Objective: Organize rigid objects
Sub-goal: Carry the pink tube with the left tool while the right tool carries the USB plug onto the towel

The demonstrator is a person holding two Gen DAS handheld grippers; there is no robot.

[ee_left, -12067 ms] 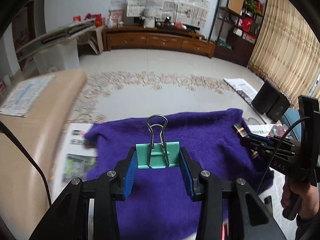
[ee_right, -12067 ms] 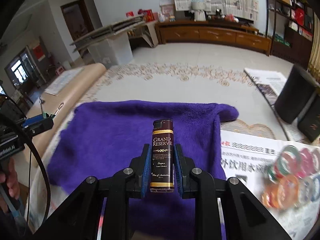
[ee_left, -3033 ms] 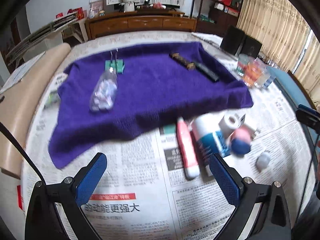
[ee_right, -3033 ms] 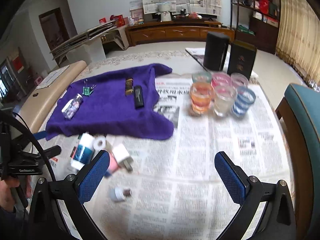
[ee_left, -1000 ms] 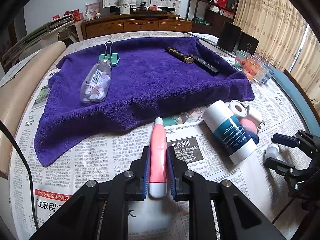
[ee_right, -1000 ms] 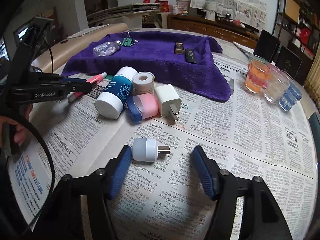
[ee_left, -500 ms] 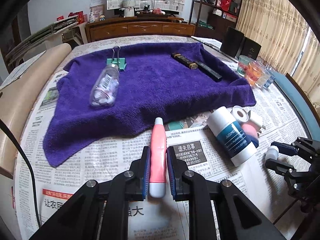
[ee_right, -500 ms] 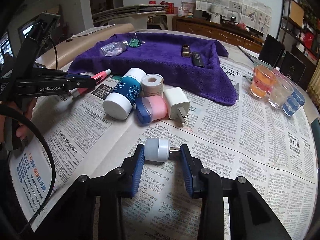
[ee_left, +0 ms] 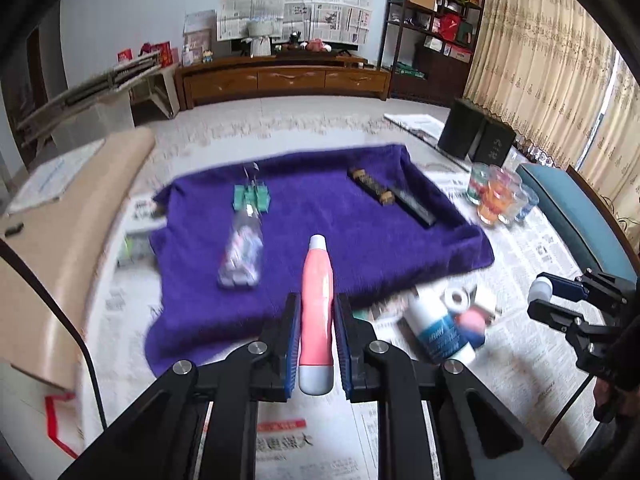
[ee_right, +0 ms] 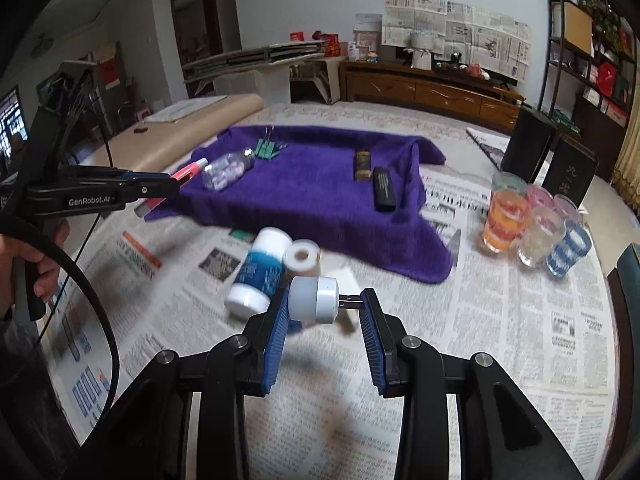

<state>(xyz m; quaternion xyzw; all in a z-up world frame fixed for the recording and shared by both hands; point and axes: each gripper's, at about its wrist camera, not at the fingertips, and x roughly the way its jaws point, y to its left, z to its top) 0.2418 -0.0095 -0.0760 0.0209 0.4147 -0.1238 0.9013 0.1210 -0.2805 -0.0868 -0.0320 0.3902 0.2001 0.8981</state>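
My left gripper (ee_left: 316,316) is shut on a pink tube with a grey cap (ee_left: 316,312), held above the newspaper just short of the purple towel (ee_left: 320,216). My right gripper (ee_right: 322,300) is shut on a small white USB plug light (ee_right: 314,300), lifted off the table, its metal plug against the right pad. On the towel lie a clear pill bottle (ee_left: 240,252), a green binder clip (ee_left: 251,197), a brown lighter (ee_left: 370,186) and a black bar (ee_left: 414,204). The right gripper (ee_left: 548,292) also shows at the far right of the left wrist view.
A white-and-blue bottle (ee_right: 256,276), a tape roll (ee_right: 302,256), a white charger and a pink-blue case (ee_left: 472,320) lie on the newspaper near the towel's front edge. Several coloured glasses (ee_right: 532,228) stand at the right, with two black boxes (ee_right: 548,152) behind them.
Both grippers have risen from the table with their objects. The right jaws closed onto the USB light, which lay loose between them a second ago. The left grip on the pink tube is unchanged.
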